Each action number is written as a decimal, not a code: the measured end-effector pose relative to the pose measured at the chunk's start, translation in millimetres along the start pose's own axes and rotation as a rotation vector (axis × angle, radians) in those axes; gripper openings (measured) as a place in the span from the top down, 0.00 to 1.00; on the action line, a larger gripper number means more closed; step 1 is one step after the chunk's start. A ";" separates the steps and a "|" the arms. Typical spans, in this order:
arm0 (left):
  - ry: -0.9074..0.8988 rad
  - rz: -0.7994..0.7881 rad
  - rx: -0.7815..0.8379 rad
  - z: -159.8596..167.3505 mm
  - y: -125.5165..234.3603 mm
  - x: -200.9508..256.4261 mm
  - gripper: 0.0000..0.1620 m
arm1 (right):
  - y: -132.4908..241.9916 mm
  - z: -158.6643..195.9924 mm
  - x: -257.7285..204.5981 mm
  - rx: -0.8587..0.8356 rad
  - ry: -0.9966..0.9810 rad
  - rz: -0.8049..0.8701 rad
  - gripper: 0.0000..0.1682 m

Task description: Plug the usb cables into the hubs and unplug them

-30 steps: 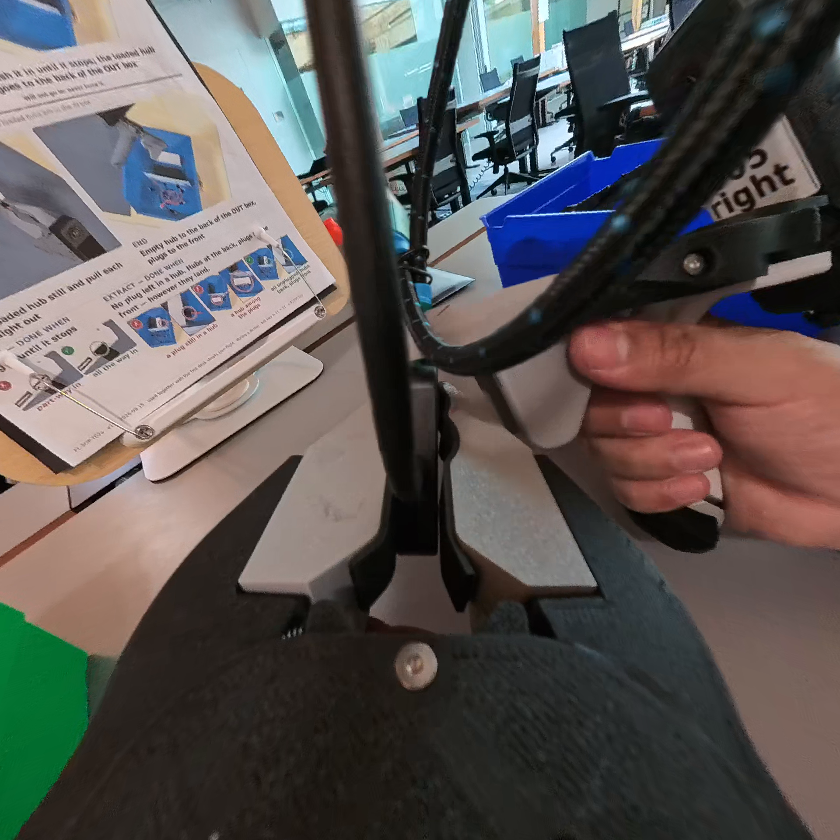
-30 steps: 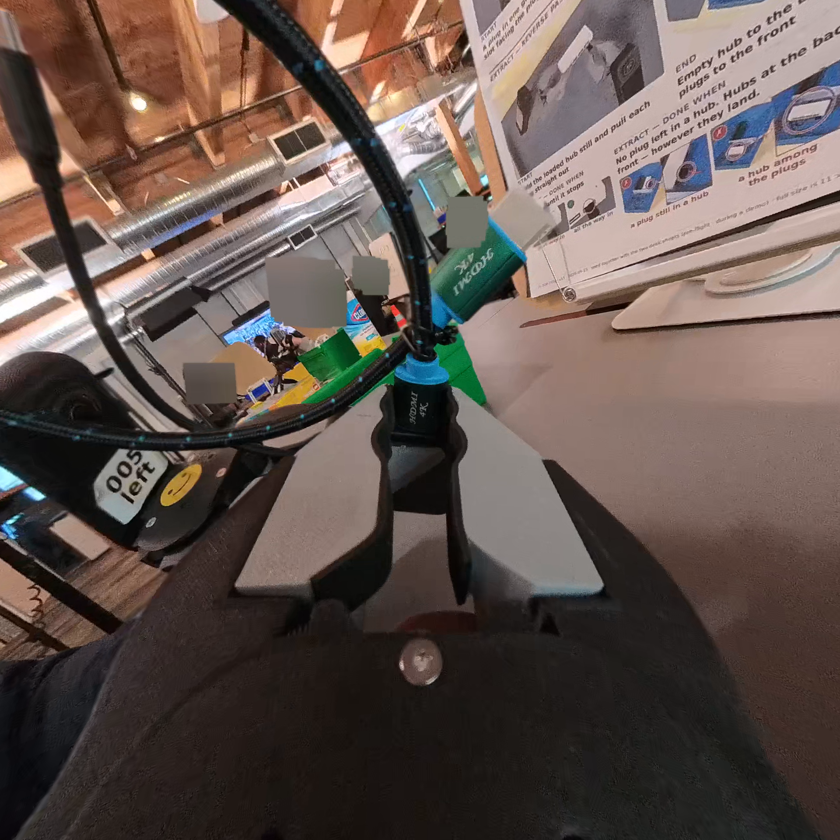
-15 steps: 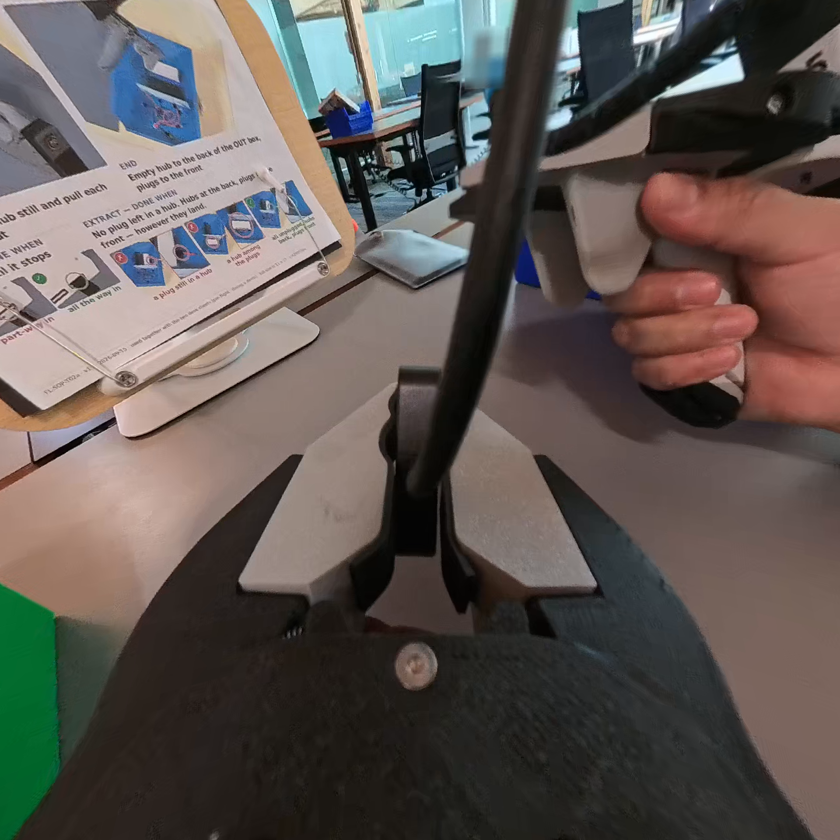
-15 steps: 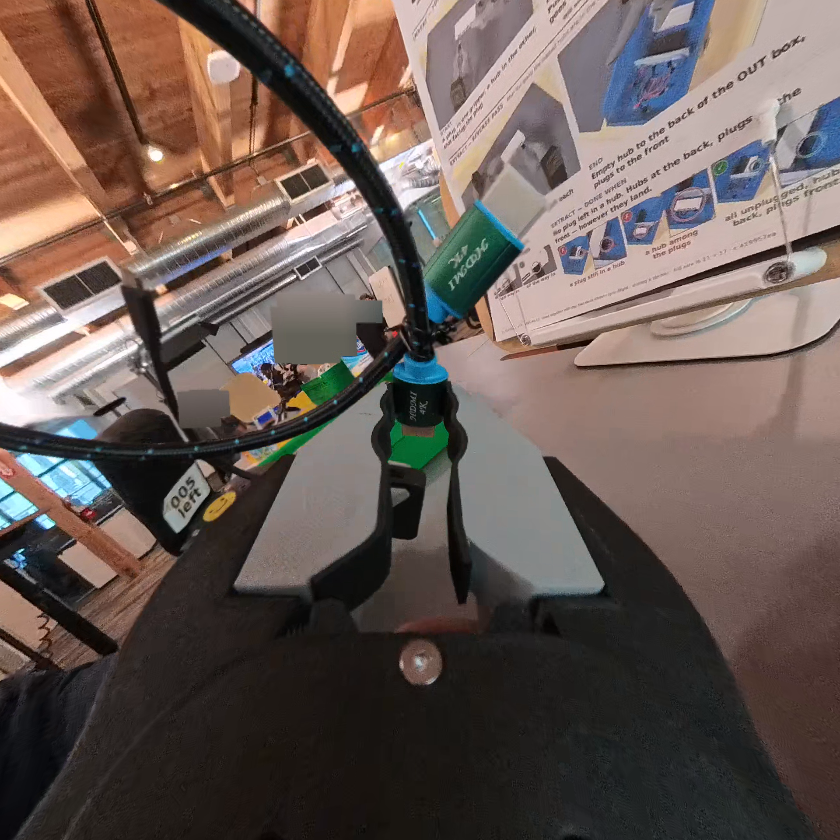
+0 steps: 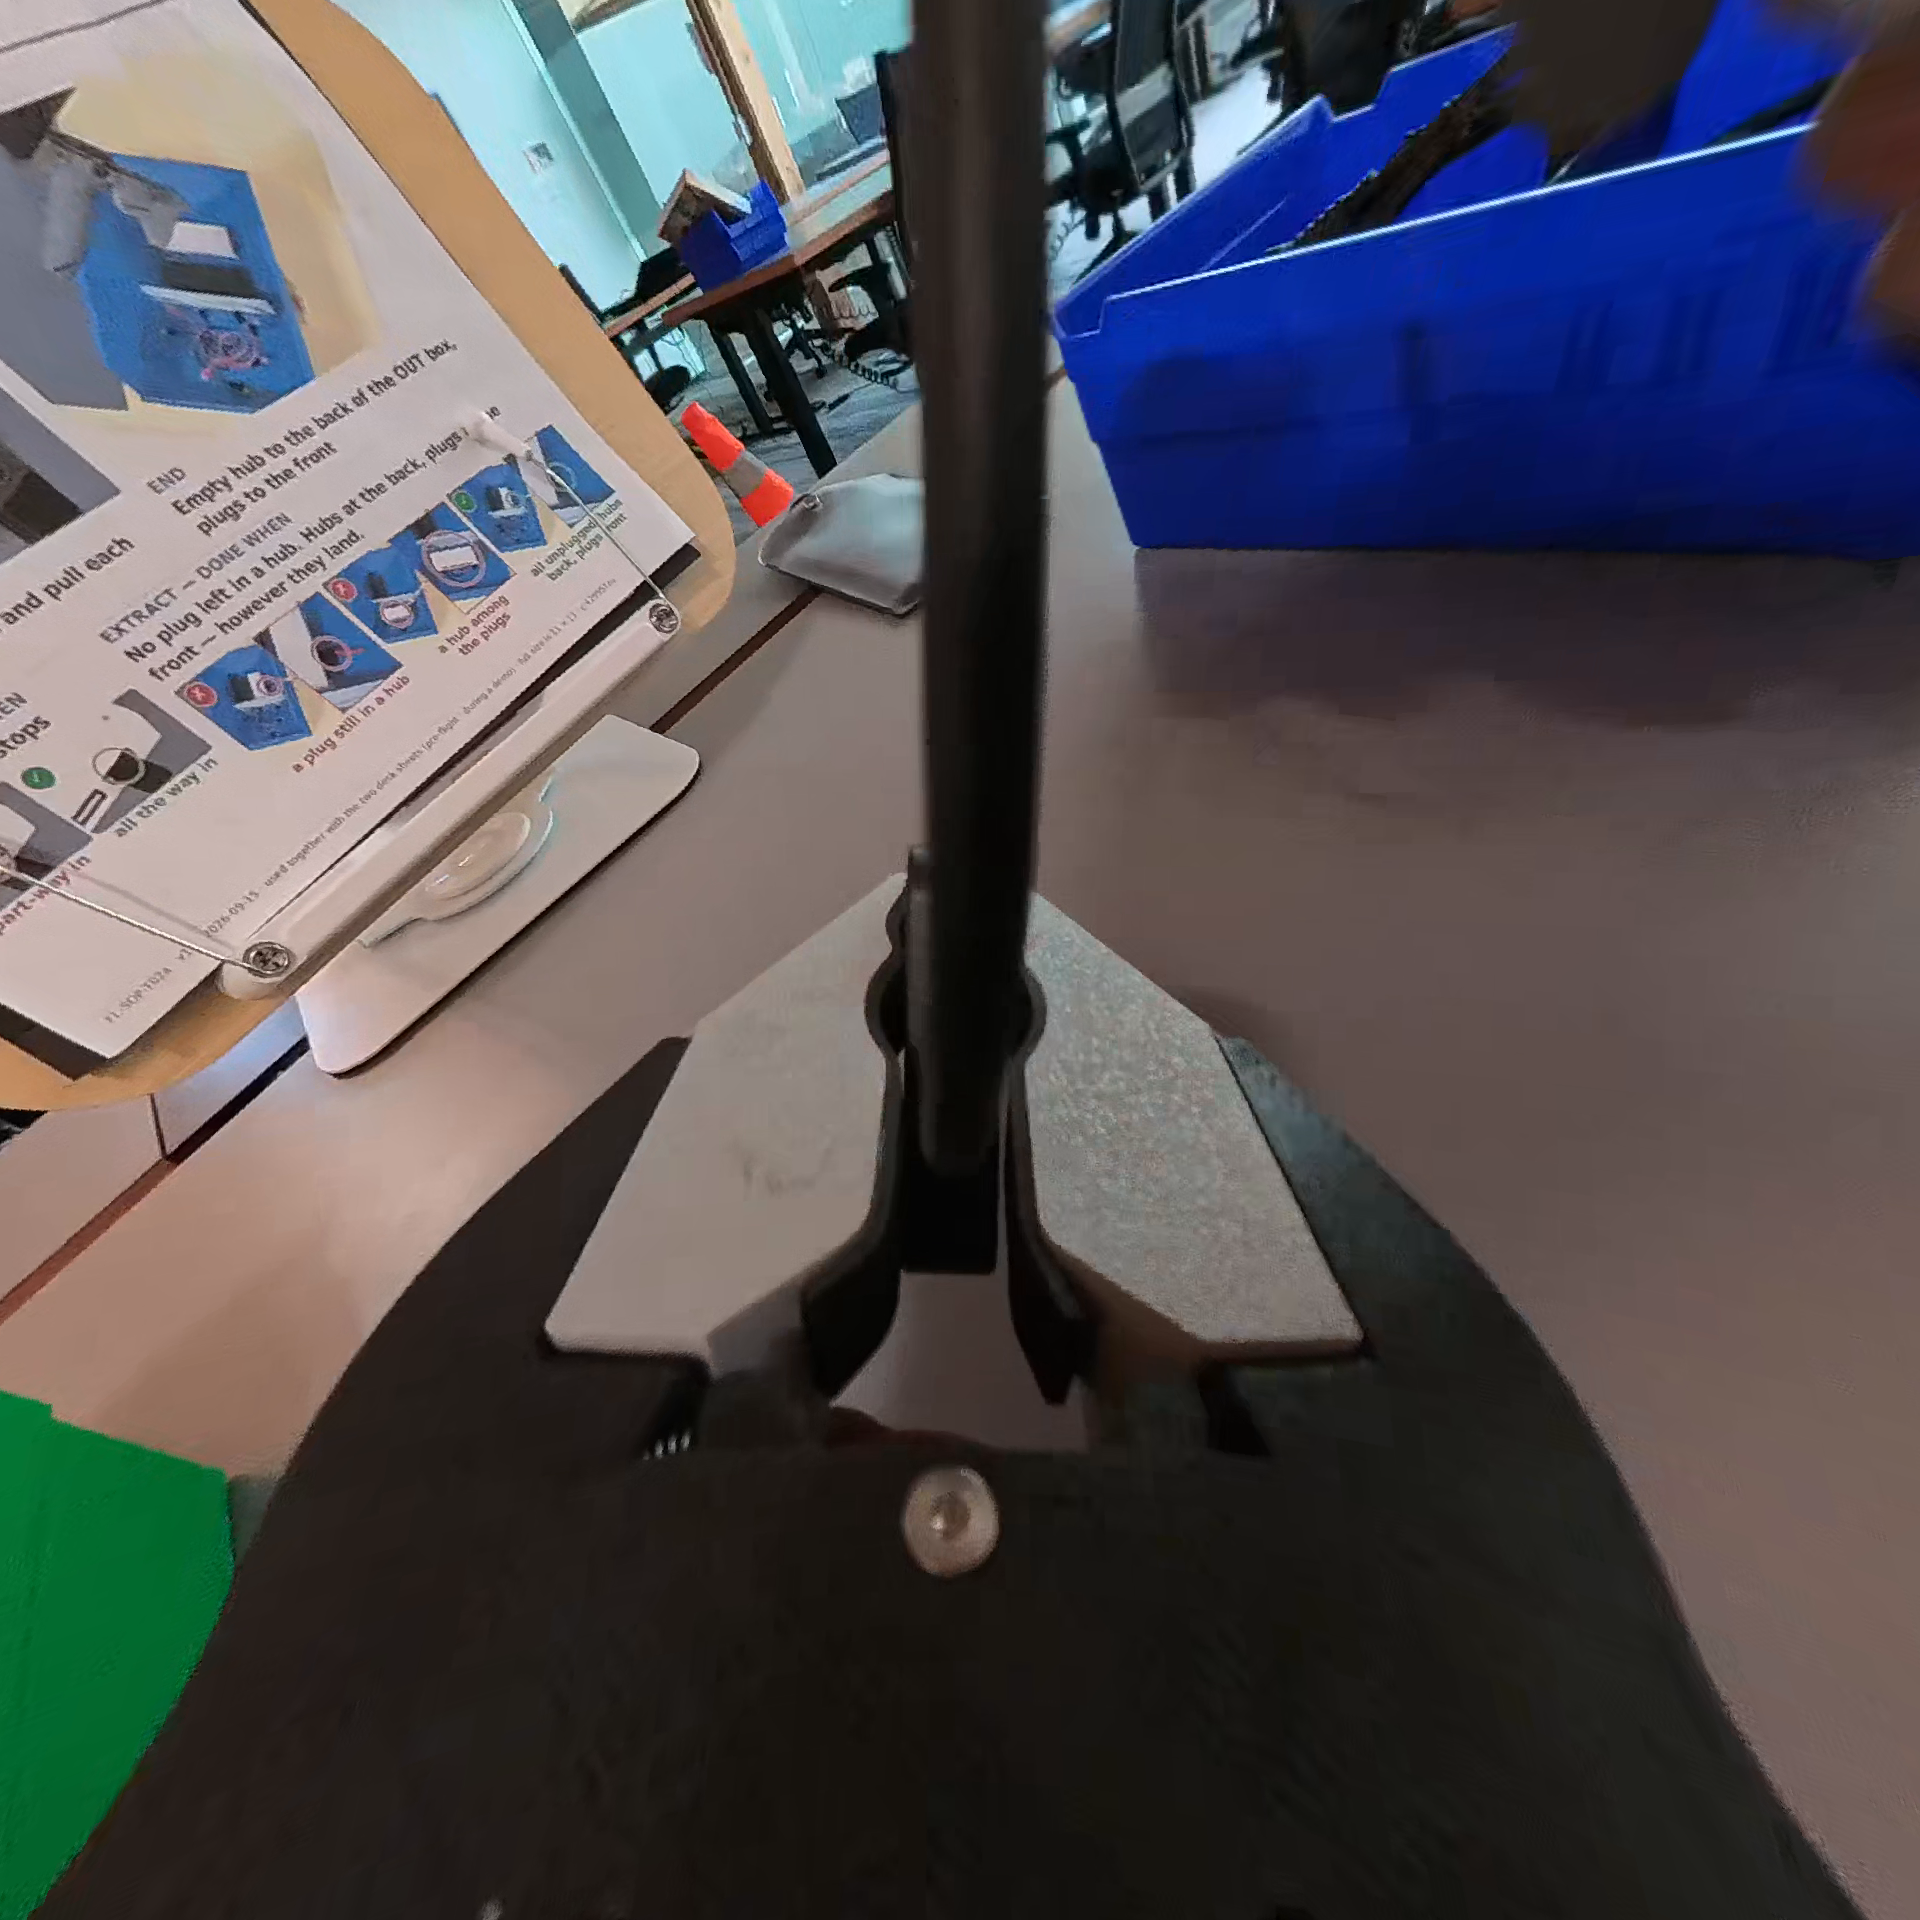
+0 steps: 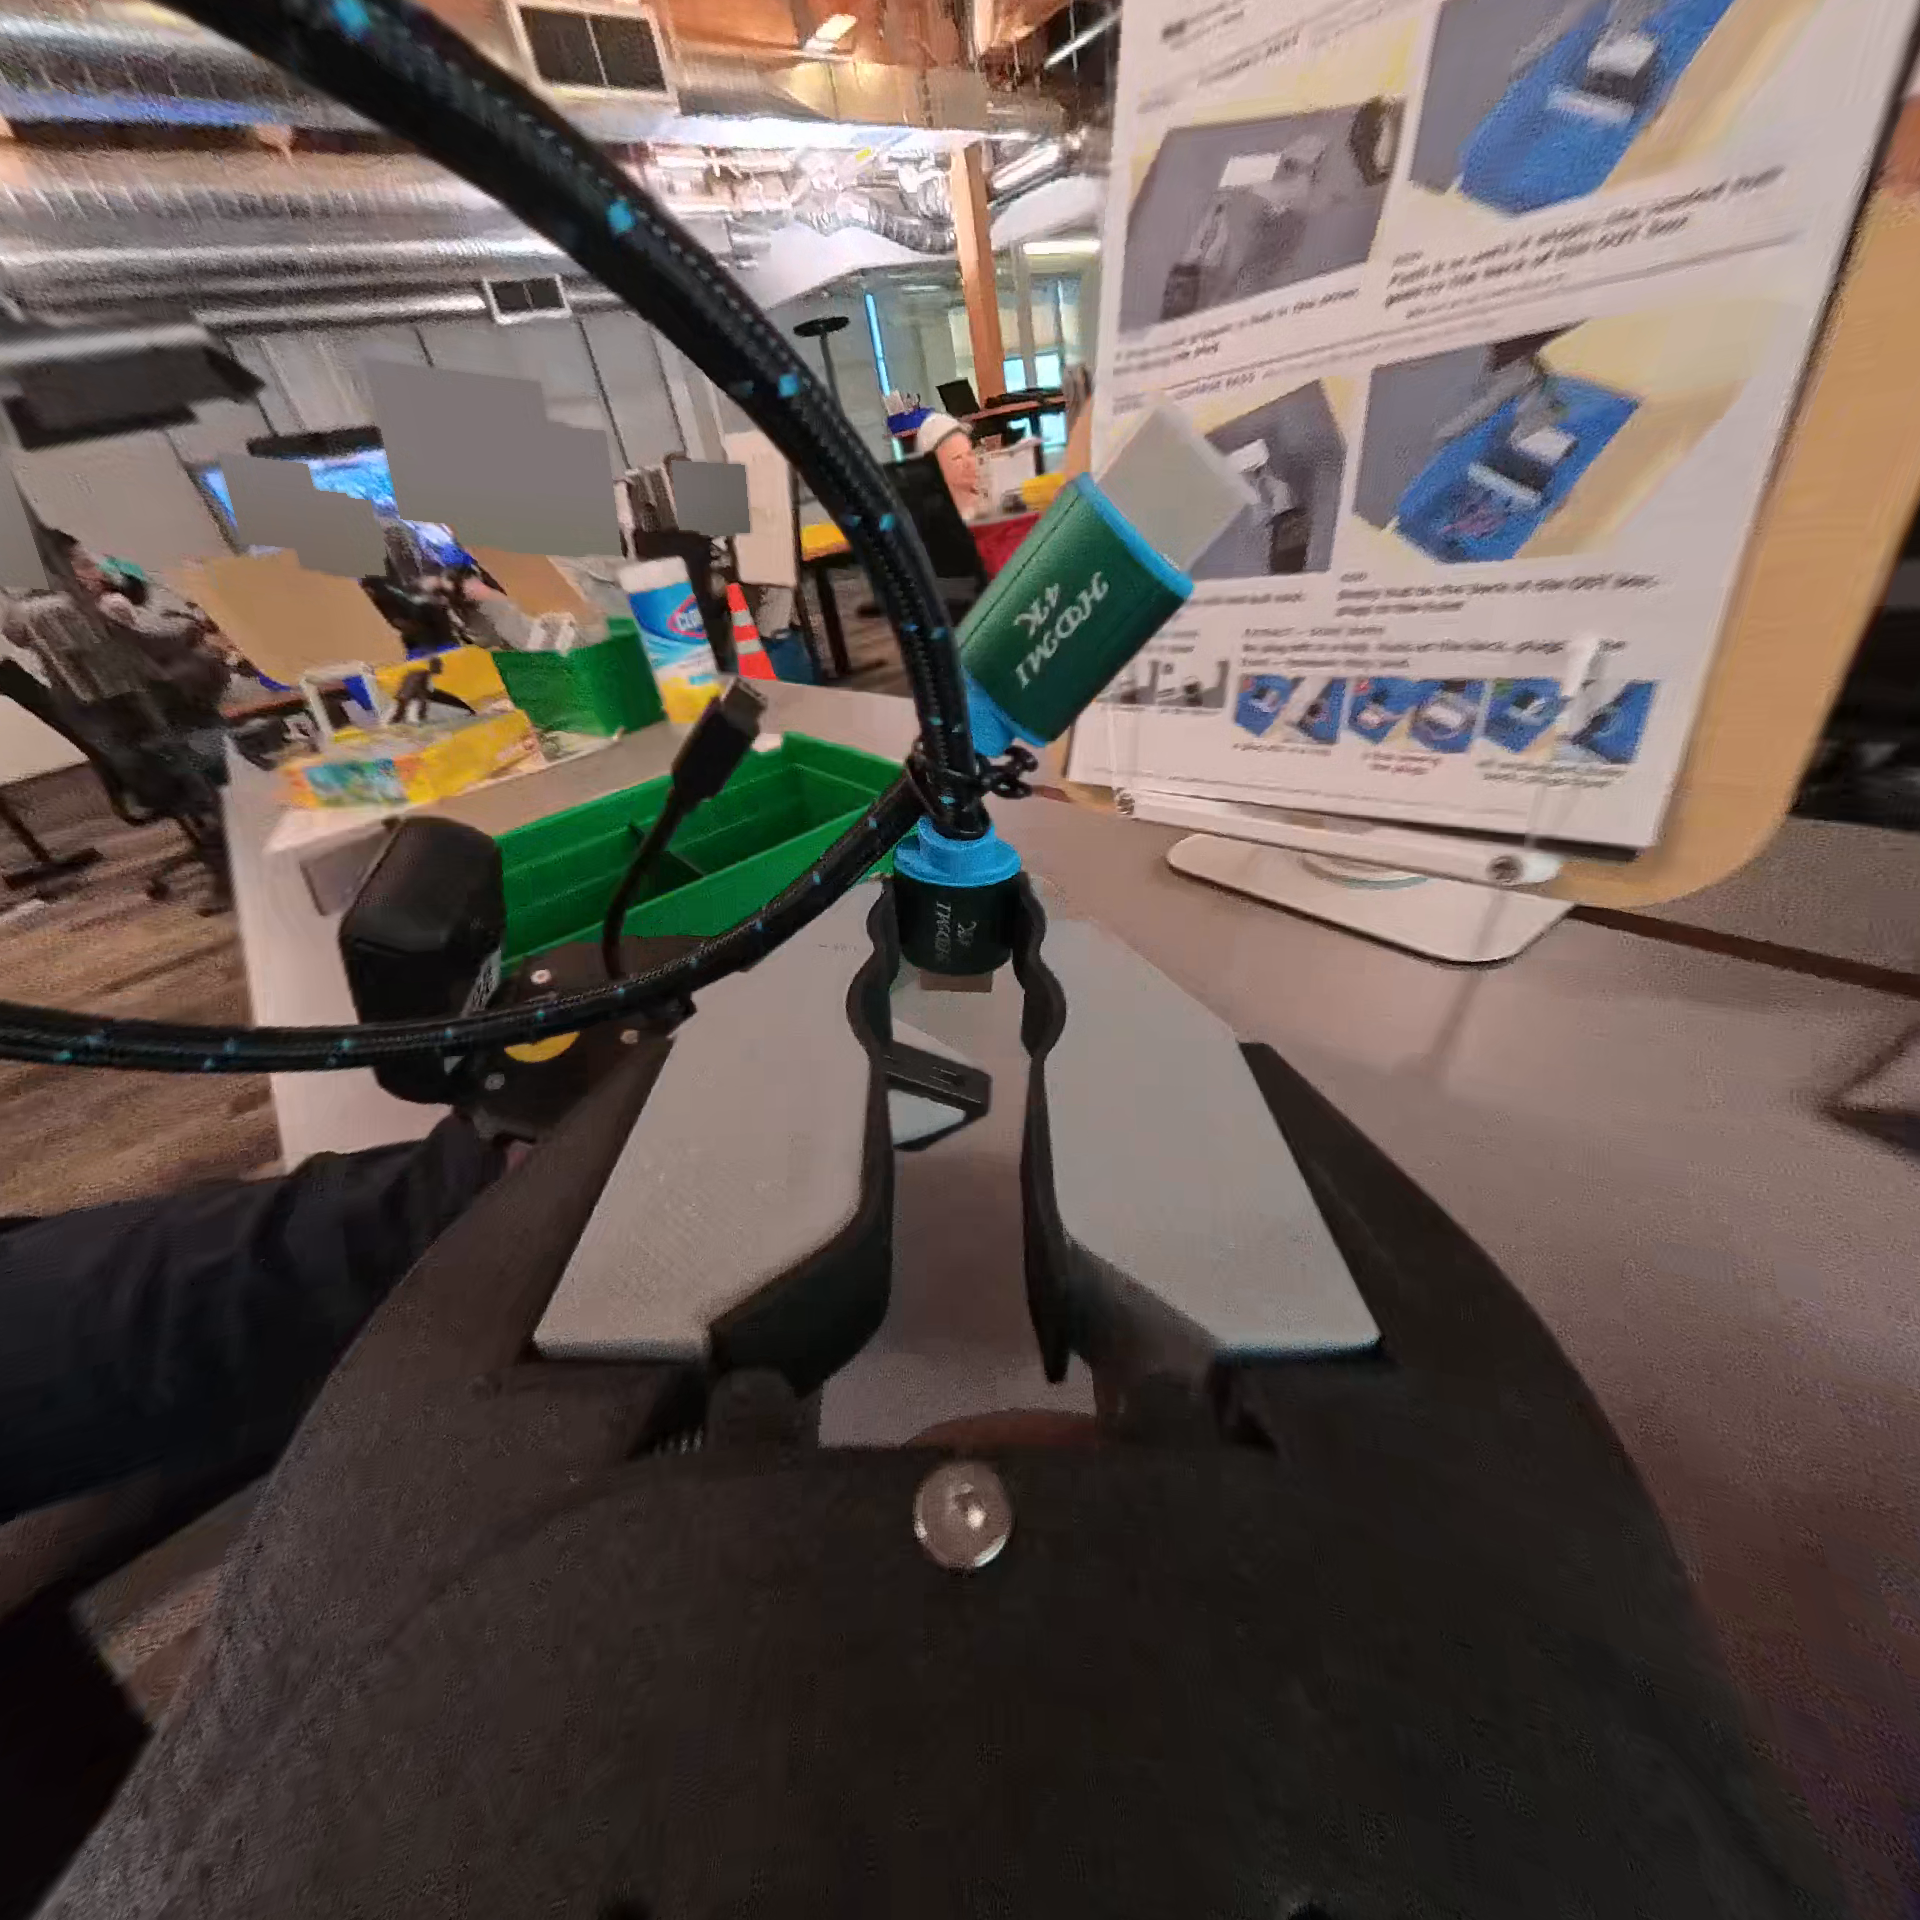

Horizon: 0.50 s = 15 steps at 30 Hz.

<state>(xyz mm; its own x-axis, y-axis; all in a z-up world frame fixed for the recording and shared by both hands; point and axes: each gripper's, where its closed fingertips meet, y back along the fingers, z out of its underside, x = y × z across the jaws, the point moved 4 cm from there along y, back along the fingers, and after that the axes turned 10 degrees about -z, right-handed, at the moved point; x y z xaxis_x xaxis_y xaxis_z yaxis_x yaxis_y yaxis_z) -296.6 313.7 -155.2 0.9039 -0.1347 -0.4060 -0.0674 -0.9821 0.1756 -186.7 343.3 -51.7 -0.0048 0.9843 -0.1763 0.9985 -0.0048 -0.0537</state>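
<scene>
My left gripper (image 5: 956, 997) is shut on a thin black cable (image 5: 977, 520) that rises straight up out of the frame. In the right wrist view this cable ends in a small black plug (image 6: 732, 717) above the left gripper's black body (image 6: 421, 935). My right gripper (image 6: 951, 935) is shut on a green plug with a blue collar (image 6: 951, 904). A black braided cable (image 6: 727, 301) loops up from that plug and passes left over the left gripper. A second green plug with a grey cap (image 6: 1070, 634) hangs just above my right fingers.
A printed instruction sheet on a white stand (image 5: 312, 540) (image 6: 1455, 468) stands on the grey table (image 5: 1455, 935). A blue bin (image 5: 1507, 364) sits at the far right. A green divided bin (image 6: 707, 842) (image 5: 83, 1610) is by the left gripper. A grey pouch (image 5: 852, 540) lies beyond. One gripper's finger ends stand about 15 centimeters off the other's.
The hand with the right gripper has moved out of the left wrist view, uncovering the blue bin. The right wrist view has tilted down and now shows the green bin and the left gripper.
</scene>
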 end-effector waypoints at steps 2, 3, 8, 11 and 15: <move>0.006 0.000 0.008 -1.6 1.1 -0.3 0.93 | 38.9 -28.2 5.5 -0.043 0.054 0.075 0.89; 0.011 -0.002 0.013 -2.6 1.8 -0.9 0.93 | 61.2 -42.1 13.0 -0.072 0.074 0.130 0.89; 0.030 -0.009 0.033 -7.3 4.4 -2.9 0.94 | 174.5 -82.6 67.5 -0.306 0.083 0.449 0.89; 0.030 -0.013 0.032 -7.4 4.1 -3.6 0.92 | 219.2 -72.6 93.2 -0.506 0.045 0.598 0.89; 0.052 0.042 0.018 -4.7 1.6 2.3 0.93 | 233.8 -9.0 112.2 -0.843 -0.112 0.601 0.89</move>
<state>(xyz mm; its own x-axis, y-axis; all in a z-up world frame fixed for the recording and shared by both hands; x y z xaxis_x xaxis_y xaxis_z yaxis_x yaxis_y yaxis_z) -292.7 312.5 -151.6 0.9209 -0.1689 -0.3513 -0.1125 -0.9780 0.1755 46.7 454.1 -75.2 0.5442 0.8380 -0.0397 0.5516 -0.3218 0.7695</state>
